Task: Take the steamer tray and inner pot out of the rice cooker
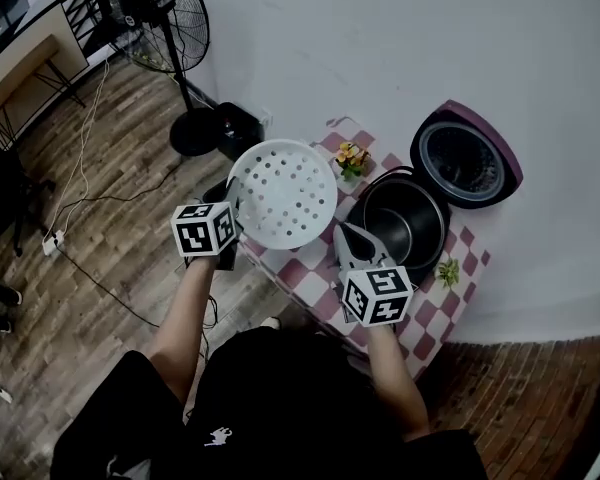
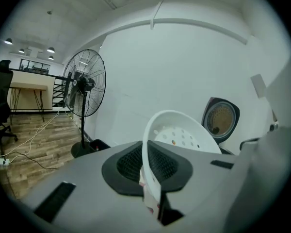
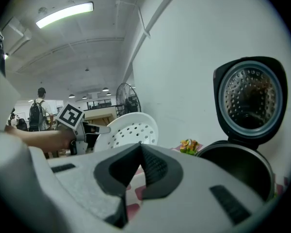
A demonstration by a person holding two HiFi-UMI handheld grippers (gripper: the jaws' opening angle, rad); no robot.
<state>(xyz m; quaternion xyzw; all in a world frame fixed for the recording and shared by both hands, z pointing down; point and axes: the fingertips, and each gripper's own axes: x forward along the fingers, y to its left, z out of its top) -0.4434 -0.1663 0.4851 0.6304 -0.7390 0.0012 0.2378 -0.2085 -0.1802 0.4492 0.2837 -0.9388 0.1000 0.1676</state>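
My left gripper (image 2: 151, 168) pinches the thin rim of the steamer tray (image 1: 282, 193), tilted above the table's (image 1: 310, 273) left end — it could slip and drop. The right gripper (image 3: 139, 165) is closed and empty, near the inner pot (image 1: 405, 230) — still inside the rice cooker (image 1: 467, 158).

The steamer tray (image 1: 282, 193) is white, the tablecloth (image 1: 313, 280) pink-and-white checked.

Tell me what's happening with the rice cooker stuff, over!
Left gripper shut on steamer tray rim, tray out of cooker. Right gripper shut, empty, near inner pot. Pot still in rice cooker, lid up. Flowers close by.
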